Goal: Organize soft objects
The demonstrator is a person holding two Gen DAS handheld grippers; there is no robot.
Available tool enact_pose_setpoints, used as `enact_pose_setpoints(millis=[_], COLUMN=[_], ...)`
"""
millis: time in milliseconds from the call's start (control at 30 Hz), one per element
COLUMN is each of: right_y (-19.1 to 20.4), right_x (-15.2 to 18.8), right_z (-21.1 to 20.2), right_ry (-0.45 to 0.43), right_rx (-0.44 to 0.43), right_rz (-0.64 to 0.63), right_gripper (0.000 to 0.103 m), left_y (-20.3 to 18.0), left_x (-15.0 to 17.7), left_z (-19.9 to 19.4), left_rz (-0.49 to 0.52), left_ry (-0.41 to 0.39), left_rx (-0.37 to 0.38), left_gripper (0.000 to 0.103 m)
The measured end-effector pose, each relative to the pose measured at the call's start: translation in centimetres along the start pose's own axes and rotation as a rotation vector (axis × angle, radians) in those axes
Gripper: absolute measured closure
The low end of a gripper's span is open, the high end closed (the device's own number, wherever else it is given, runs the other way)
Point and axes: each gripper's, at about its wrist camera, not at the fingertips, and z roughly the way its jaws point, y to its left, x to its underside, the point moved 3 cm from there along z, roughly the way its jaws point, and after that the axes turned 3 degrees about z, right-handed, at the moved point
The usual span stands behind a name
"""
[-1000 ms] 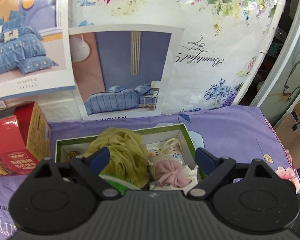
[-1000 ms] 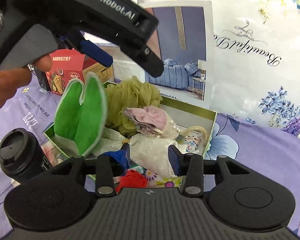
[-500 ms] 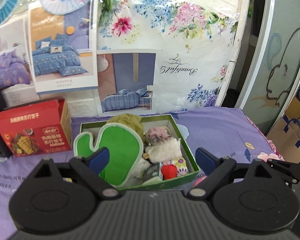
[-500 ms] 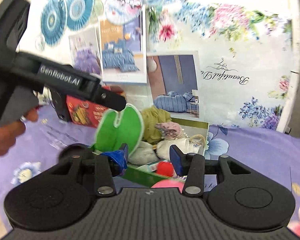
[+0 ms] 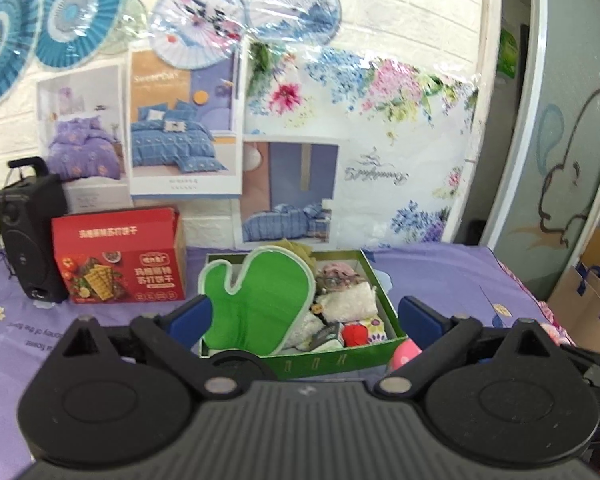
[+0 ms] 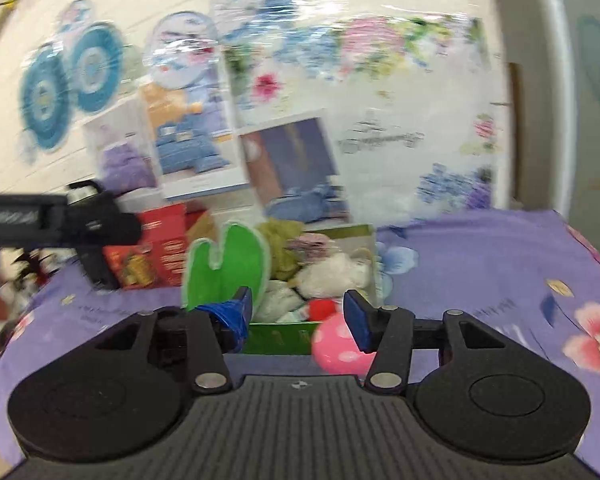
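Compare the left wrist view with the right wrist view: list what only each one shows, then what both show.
Only the left wrist view shows the black speaker beside the red box, and a paper bag at far right.

Only the right wrist view shows the left gripper from outside, reaching in at left, and a large pink flower print on the purple cloth.

Both show the green box of soft items, the green mitt standing in it, the red box and the pink spotted ball in front.

Green oven mitt (image 5: 256,300) propped upright in green box (image 5: 340,358), white plush (image 5: 352,300), red ball (image 5: 355,334) beside it
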Motion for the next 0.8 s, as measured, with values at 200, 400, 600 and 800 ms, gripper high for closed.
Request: enact_pose_setpoints(millis=[200, 400, 600, 800], right_y=[-0.9, -0.8, -1.2, -1.0], right_x=[3.3, 5.4, 8.4, 11.6], right_z=[-1.4, -1.9, -1.0, -1.5], right_ry=[-0.062, -0.015, 0.09, 0.194], right_rx=[0.015, 0.043, 0.09, 0.079], right_rz=[0.172, 0.126, 0.057, 0.04], right_gripper=[0.066, 0.065, 0.065, 0.065], left_y=[-0.3, -0.2, -0.2, 0.1], left_x=[3.6, 9.2, 13.2, 16.8], left_z=[-1.2, -0.7, 0.4, 1.9], left_rz=[-0.052, -0.115, -0.093, -0.059], left_ry=[-0.063, -0.013, 0.071, 0.166], left_rx=[-0.083, -0.139, -0.171, -0.209], left_gripper=[0.005, 0.005, 0.005, 0.005])
